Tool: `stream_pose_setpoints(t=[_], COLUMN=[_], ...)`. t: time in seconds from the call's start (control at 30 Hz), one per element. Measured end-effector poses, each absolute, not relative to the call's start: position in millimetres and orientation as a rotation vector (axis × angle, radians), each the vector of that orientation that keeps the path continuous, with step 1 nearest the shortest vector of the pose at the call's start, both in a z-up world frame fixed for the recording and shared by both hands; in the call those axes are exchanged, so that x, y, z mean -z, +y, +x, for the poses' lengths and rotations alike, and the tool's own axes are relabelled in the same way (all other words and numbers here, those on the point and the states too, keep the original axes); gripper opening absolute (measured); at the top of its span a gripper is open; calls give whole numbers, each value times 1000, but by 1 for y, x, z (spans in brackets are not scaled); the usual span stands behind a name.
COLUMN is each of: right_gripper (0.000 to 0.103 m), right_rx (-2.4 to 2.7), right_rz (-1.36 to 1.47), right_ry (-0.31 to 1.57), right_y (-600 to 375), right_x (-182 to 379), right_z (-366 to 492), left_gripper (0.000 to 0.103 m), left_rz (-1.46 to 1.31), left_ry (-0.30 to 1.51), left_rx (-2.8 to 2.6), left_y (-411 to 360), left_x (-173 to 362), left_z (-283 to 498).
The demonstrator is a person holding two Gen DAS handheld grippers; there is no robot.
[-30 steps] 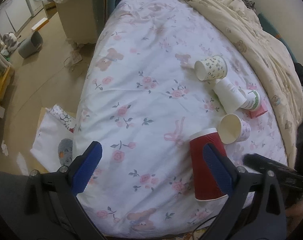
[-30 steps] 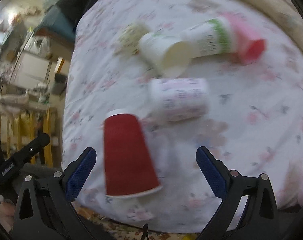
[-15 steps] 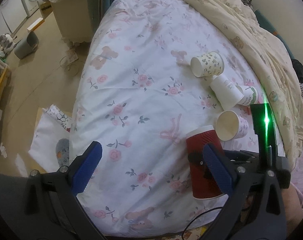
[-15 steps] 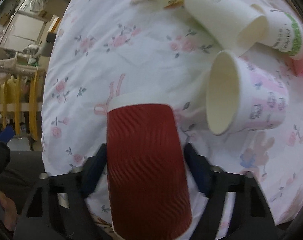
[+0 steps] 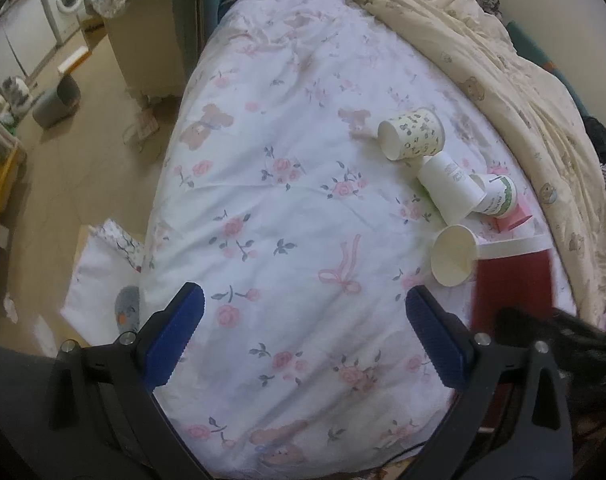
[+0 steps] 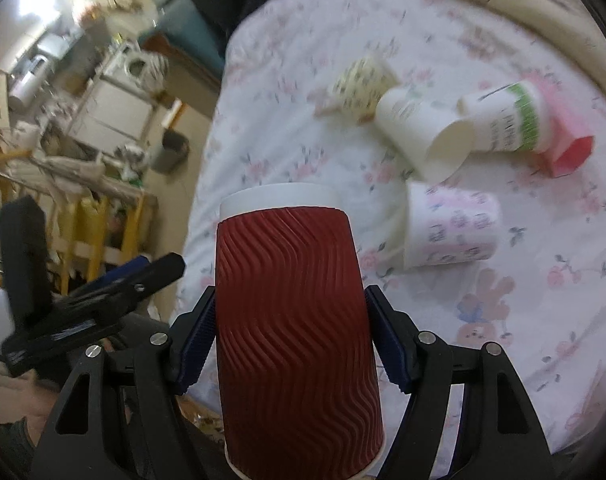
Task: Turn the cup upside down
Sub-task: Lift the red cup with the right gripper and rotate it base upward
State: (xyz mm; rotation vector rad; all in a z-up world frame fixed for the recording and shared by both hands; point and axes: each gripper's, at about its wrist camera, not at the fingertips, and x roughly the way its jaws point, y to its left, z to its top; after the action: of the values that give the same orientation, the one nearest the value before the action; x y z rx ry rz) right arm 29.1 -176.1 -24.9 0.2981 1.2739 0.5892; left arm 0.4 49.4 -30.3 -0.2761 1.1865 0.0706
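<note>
My right gripper (image 6: 289, 344) is shut on a red ribbed paper cup (image 6: 295, 320) with a white rim and holds it off the bed; the white rim points away from the camera. The same red cup (image 5: 511, 276) shows at the right in the left wrist view, blurred. My left gripper (image 5: 303, 336) is open and empty above the floral sheet (image 5: 283, 208) near the bed's front edge; it also shows at the left of the right wrist view (image 6: 103, 288).
Several paper cups lie on their sides on the bed: a leaf-patterned one (image 5: 411, 138), a plain white one (image 5: 451, 188), a green-banded one (image 5: 499, 196), a pink-printed one (image 6: 451, 230) and a pink one (image 6: 567, 152). A beige quilt (image 5: 503, 72) lies at right. Floor and furniture stand at left.
My right gripper has closed on the red cup, lifted it from the bed and carried it to the right. The left gripper has stayed open in place.
</note>
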Motion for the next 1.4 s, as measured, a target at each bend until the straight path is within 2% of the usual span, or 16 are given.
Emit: stream_pose_setpoints(t=[0.3,0.4,0.77,1.07,1.4], right_gripper=[73,73,73,73,73], right_rx=[-589,-584,-568,-598,-653], right_rz=[343,424,403,378,362], right_ry=[1099,1132,1135,1120,1091], right_y=[-222,-225,-219,-213,-207], right_x=[27,40,44,40,30], right_z=[18,21,24,20,13], left_gripper=[100,100,100,100,100], left_rz=[-240,-217,-136,-103,-142], left_ry=[1210,1202,1163,1202,1278], left_rx=[-55,-47,202,519,363], left_y=[38,34,-6,-62,-37], left_x=[36,35,20,16,37], left_z=[2,0,-16,-31,-20])
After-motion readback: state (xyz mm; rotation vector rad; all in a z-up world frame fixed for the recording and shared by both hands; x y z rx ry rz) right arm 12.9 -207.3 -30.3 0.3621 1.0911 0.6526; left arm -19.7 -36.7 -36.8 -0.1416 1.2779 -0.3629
